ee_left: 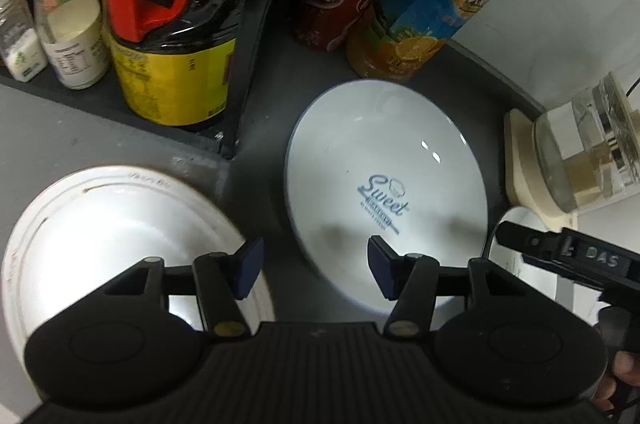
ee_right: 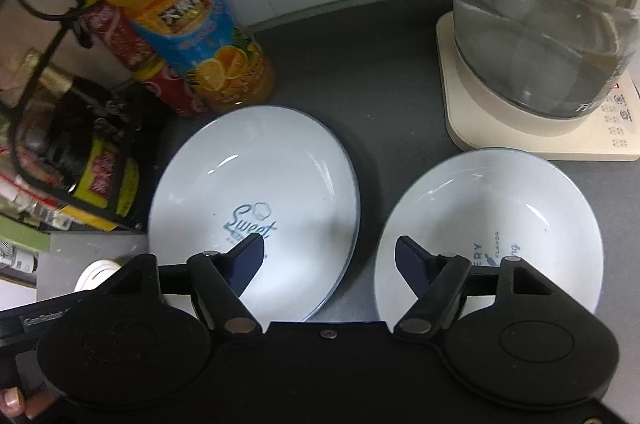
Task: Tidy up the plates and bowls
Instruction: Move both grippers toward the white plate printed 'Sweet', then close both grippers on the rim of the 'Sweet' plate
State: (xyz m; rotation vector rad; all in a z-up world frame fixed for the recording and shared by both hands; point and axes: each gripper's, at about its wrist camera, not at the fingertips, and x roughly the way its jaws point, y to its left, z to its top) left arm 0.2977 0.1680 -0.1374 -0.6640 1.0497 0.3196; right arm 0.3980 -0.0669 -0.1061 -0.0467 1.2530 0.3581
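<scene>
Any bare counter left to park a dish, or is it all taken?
Biggest free patch: grey counter behind the dishes, bordered by the juice bottle, the kettle base and the wall. A narrow strip runs between the Sweet plate and the bowl. Crowded: the rack of bottles on the left, with a white bowl in front.
</scene>
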